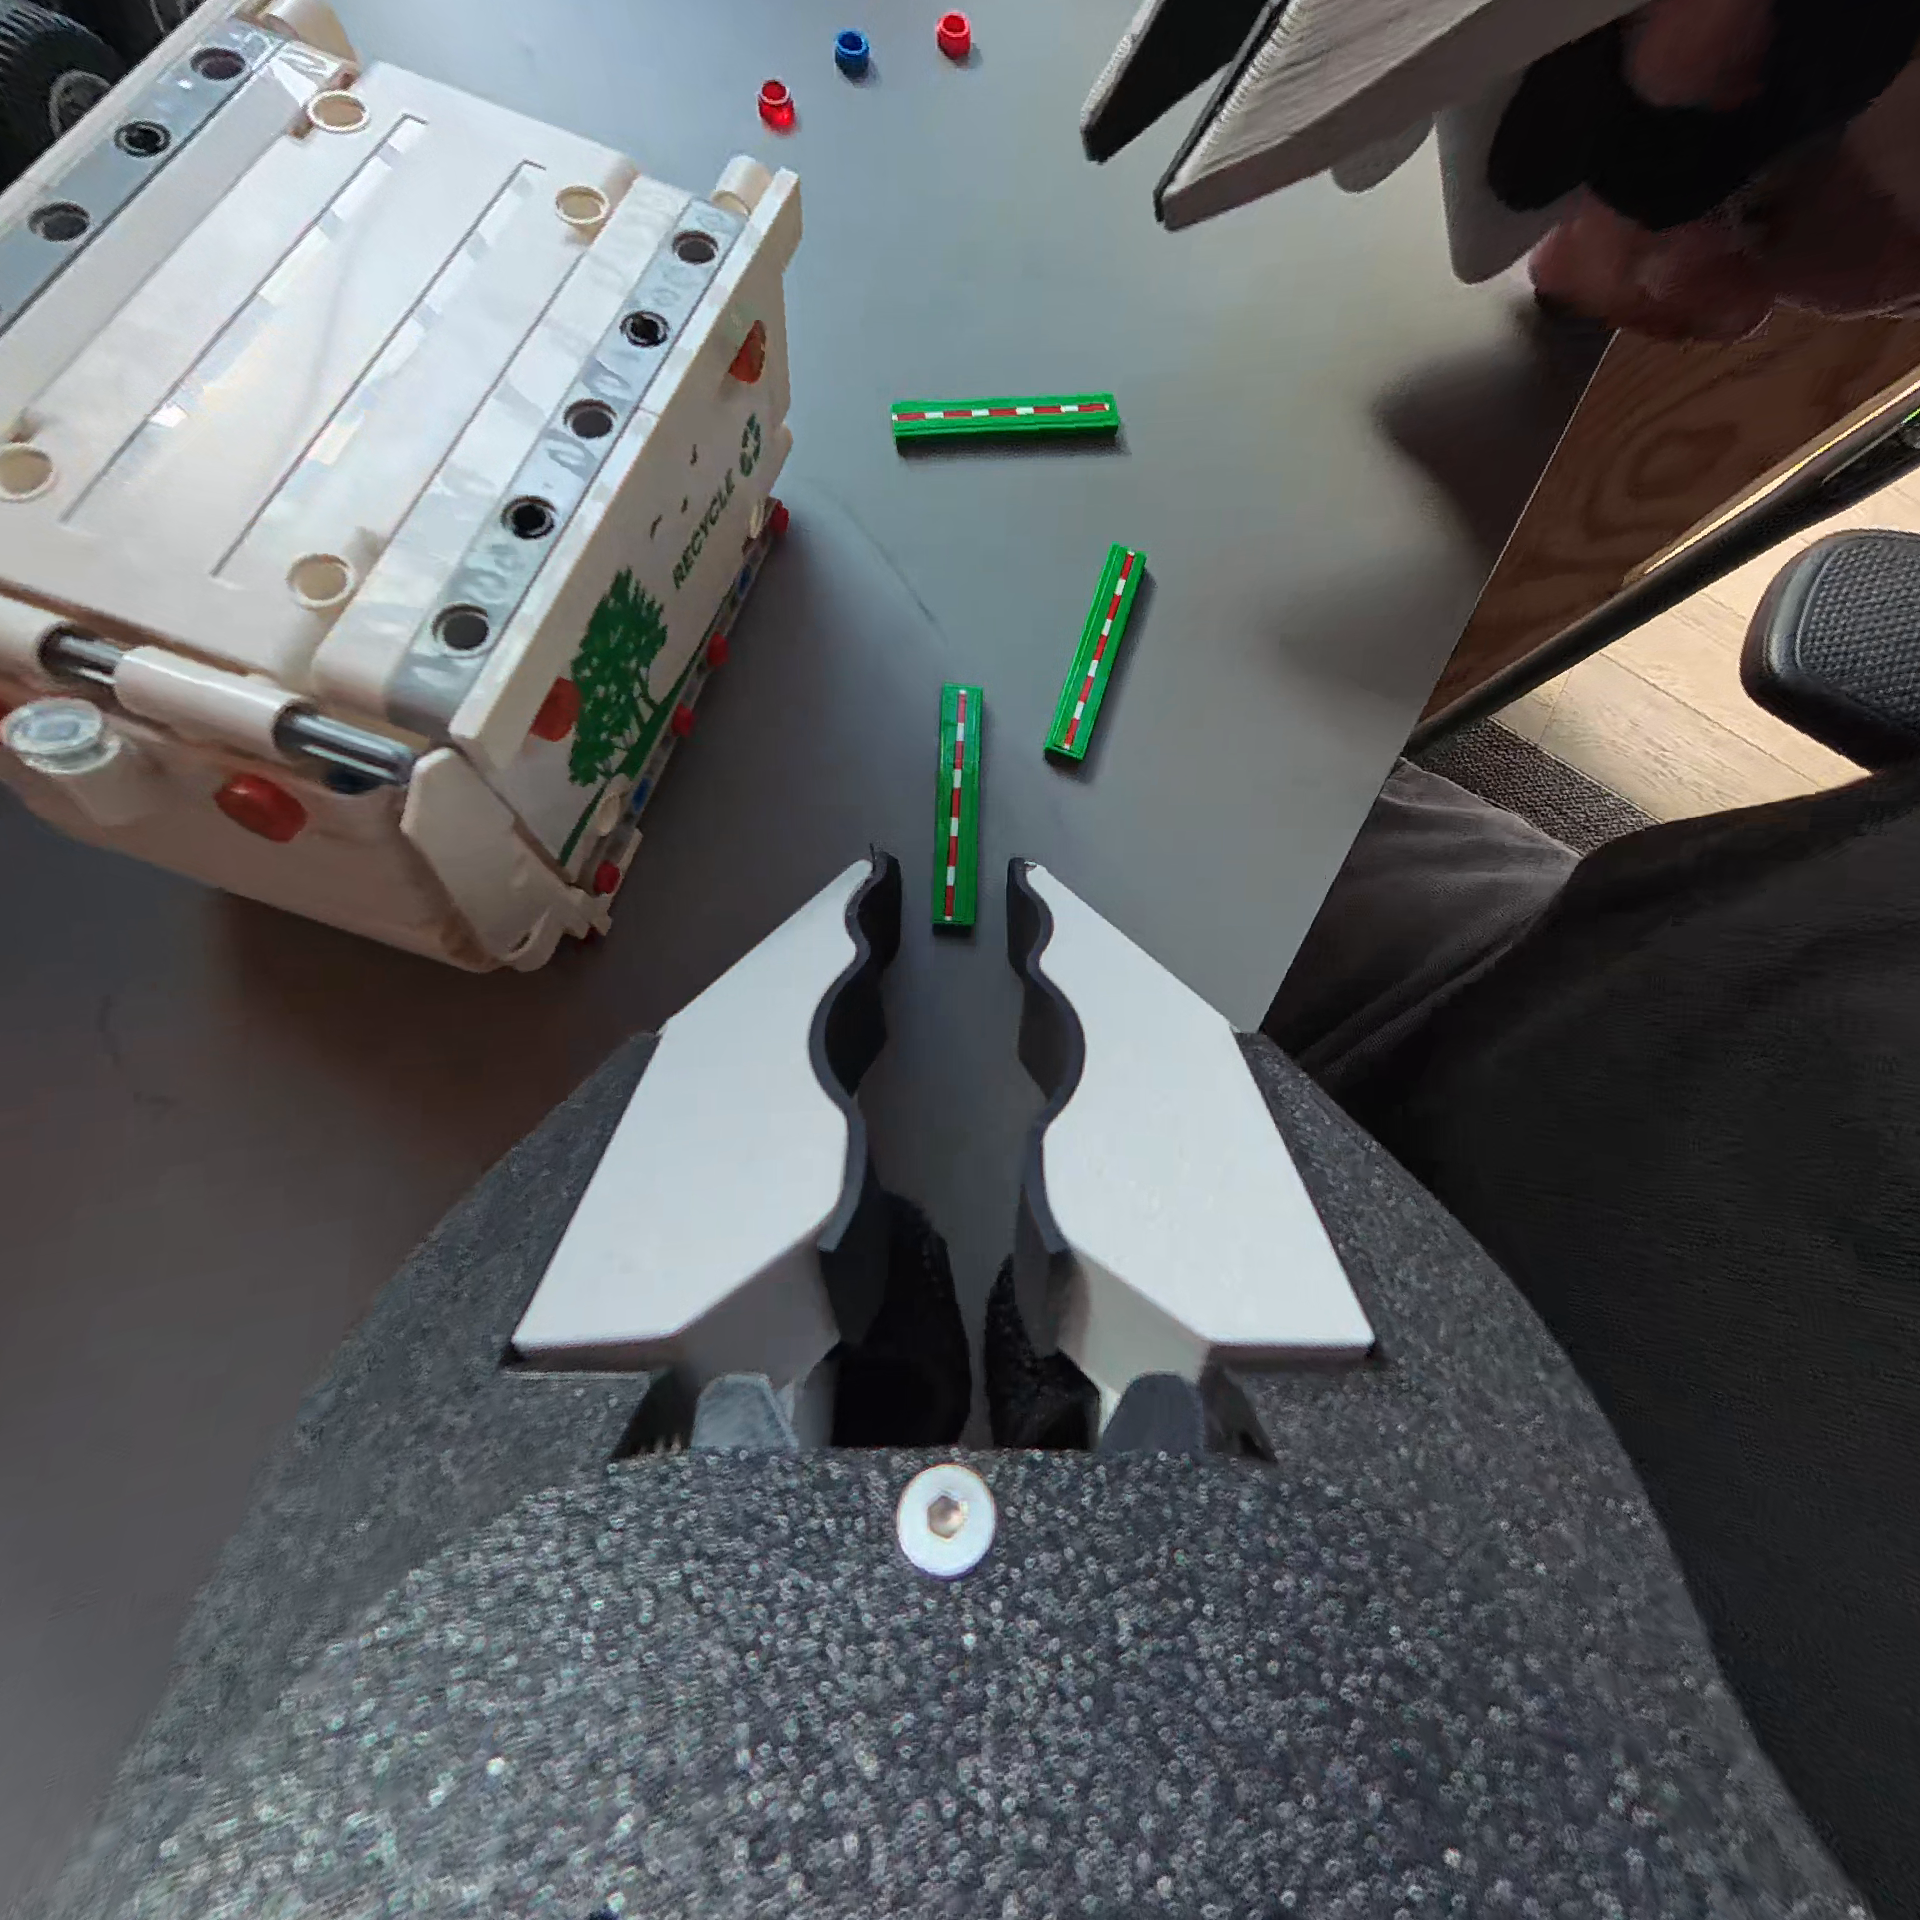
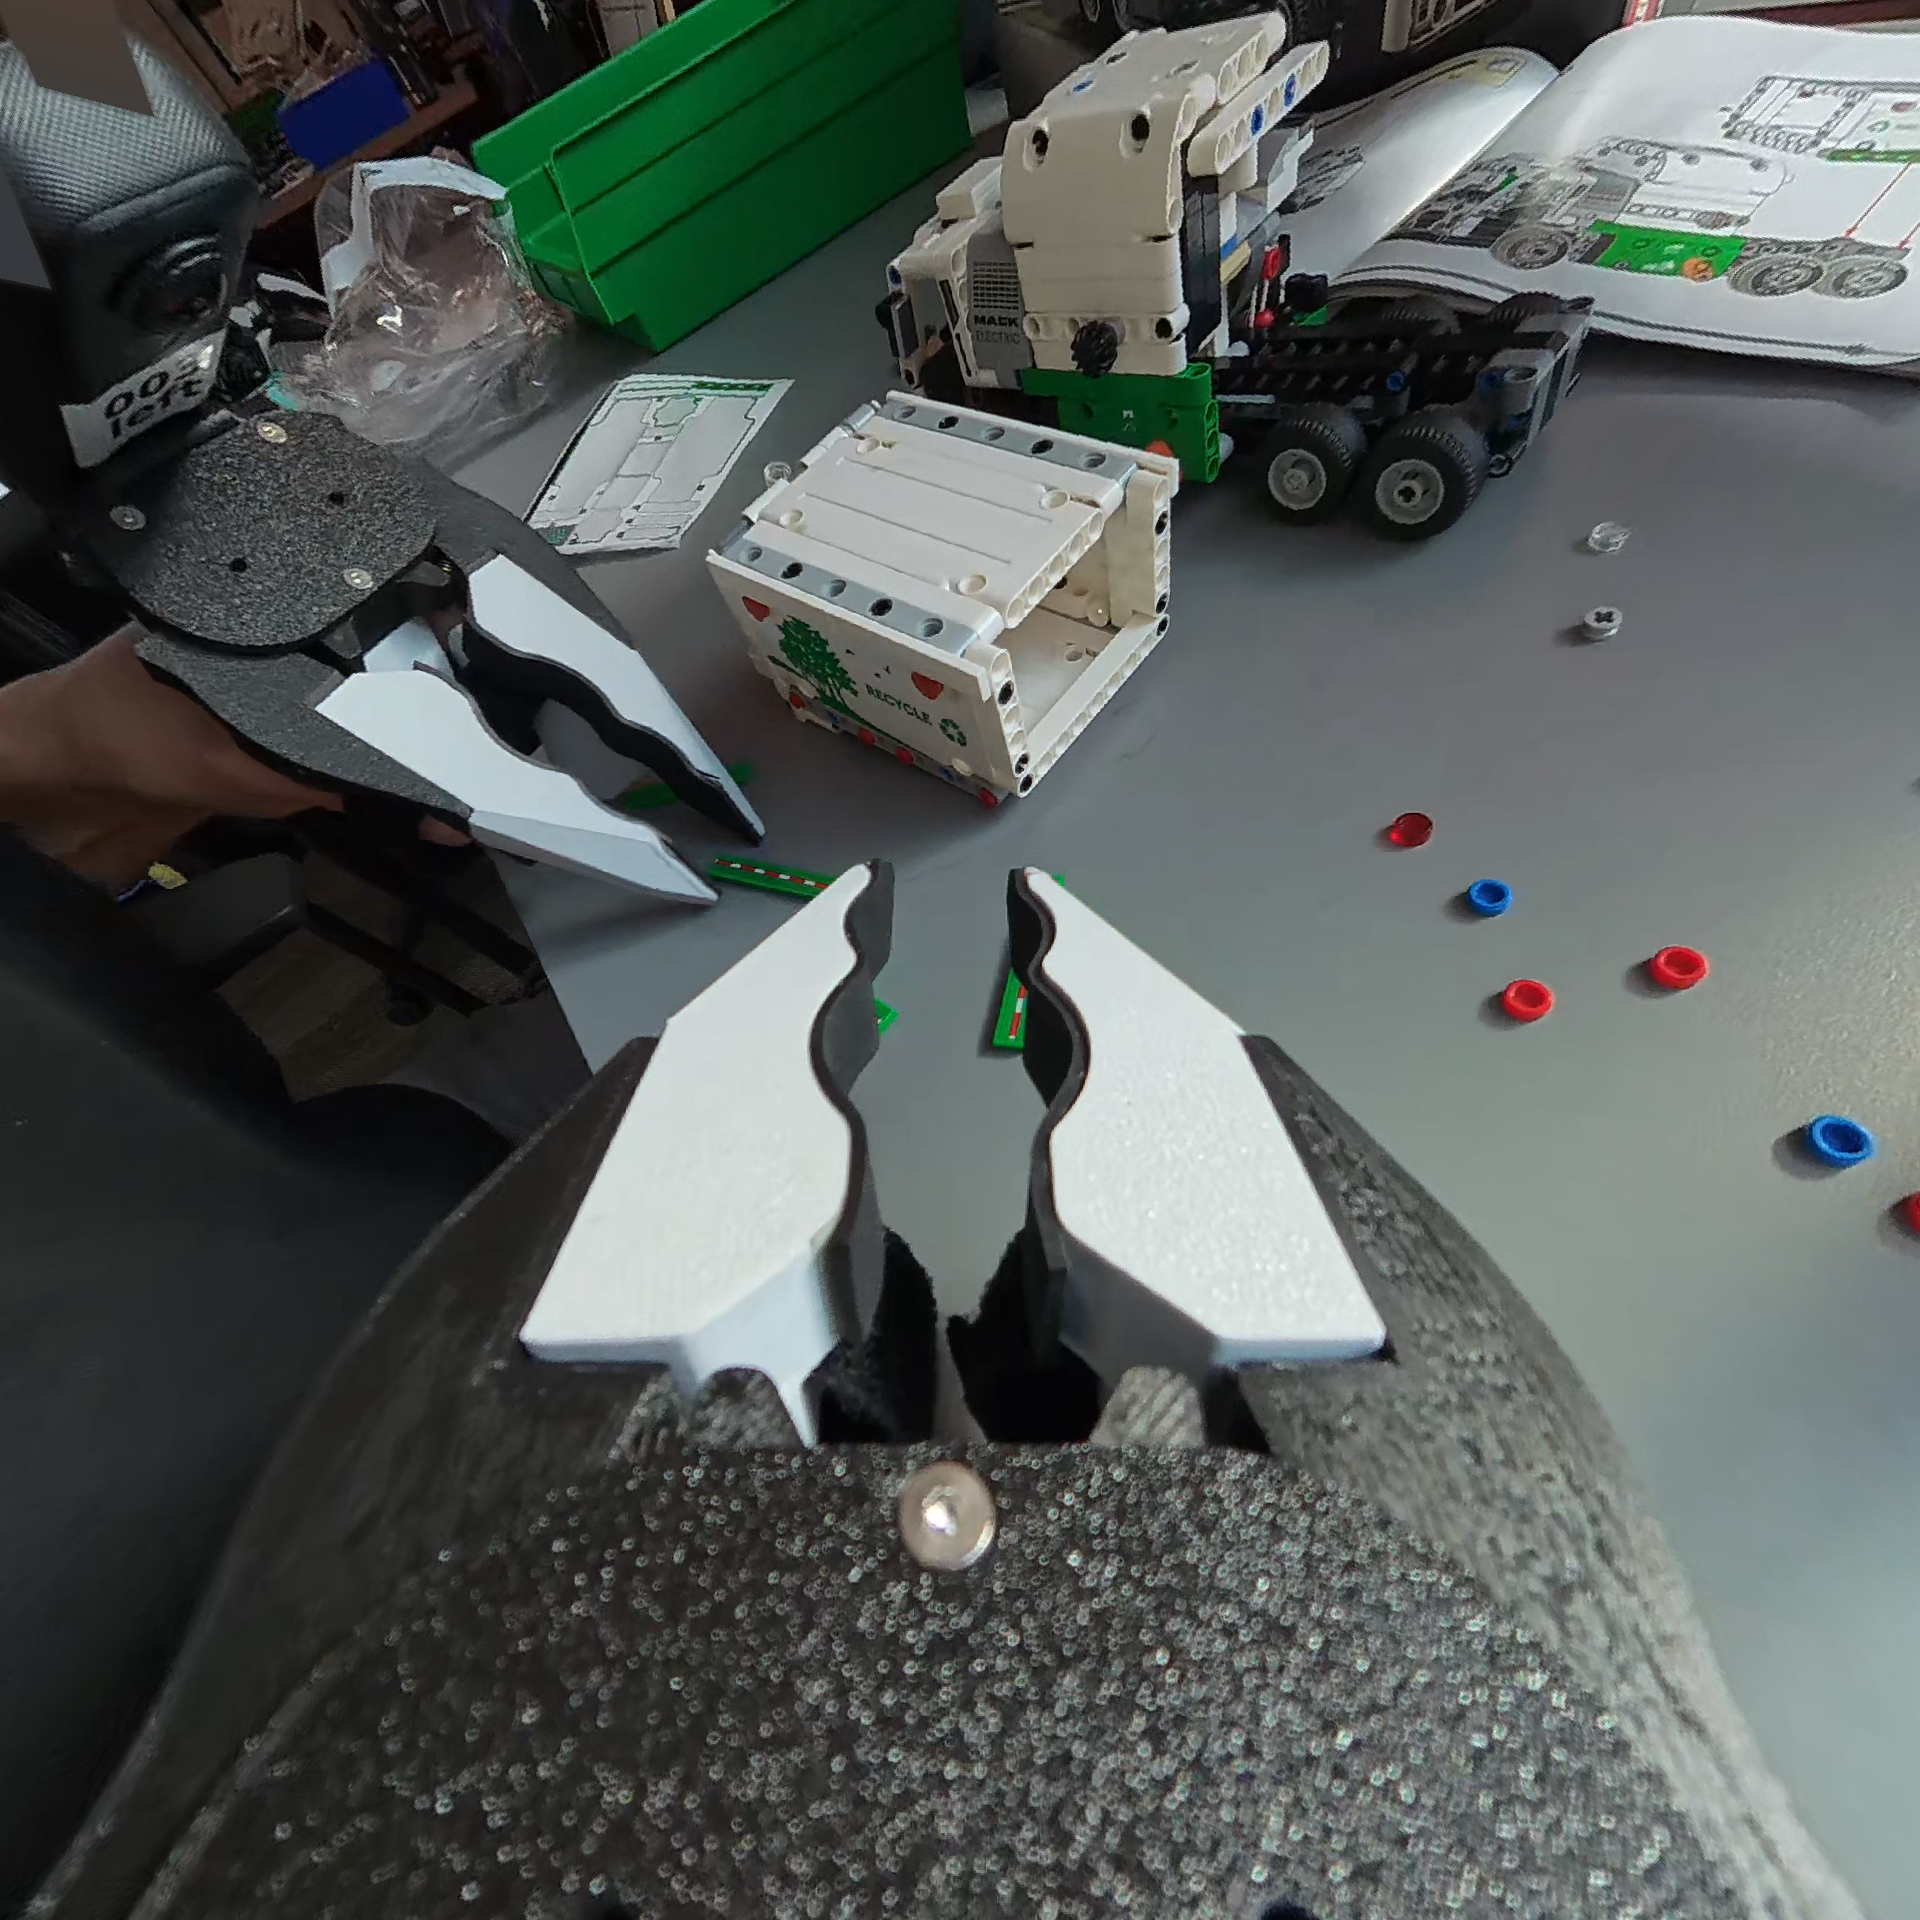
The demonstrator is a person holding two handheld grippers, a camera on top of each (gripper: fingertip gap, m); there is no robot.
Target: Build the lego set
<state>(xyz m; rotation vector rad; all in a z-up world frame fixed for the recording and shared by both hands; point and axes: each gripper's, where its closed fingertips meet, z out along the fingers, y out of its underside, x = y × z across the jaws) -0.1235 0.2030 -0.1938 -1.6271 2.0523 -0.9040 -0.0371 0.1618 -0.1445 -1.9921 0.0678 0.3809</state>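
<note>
Three green tile strips with a red-and-white stripe lie flat on the dark table. In the left wrist view my left gripper [image 1: 951,868] is open and empty, and the near end of one strip [image 1: 958,805] lies between its fingertips. The other two strips [image 1: 1096,655] [image 1: 1005,421] lie beyond. The white container body with tree stickers [image 1: 364,468] stands to the left. My right gripper [image 2: 951,883] is open and empty, above a strip [image 2: 1013,1008]. The left gripper [image 2: 727,860] also shows in the right wrist view, beside another strip [image 2: 774,873].
The partly built truck [image 2: 1195,312] and the container body [image 2: 935,603] stand further back, near an open instruction book [image 2: 1662,187], green bins [image 2: 727,156], a sticker sheet [image 2: 655,457] and a plastic bag [image 2: 416,281]. Small red [image 2: 1527,1000] and blue [image 2: 1489,896] round pieces lie scattered right. The table edge [image 1: 1382,727] runs along the right. My hands' fingertips stand some 11 cm from each other. Left tips and right tips are each some 35 cm from the open instruction book [image 2: 1662,187].
</note>
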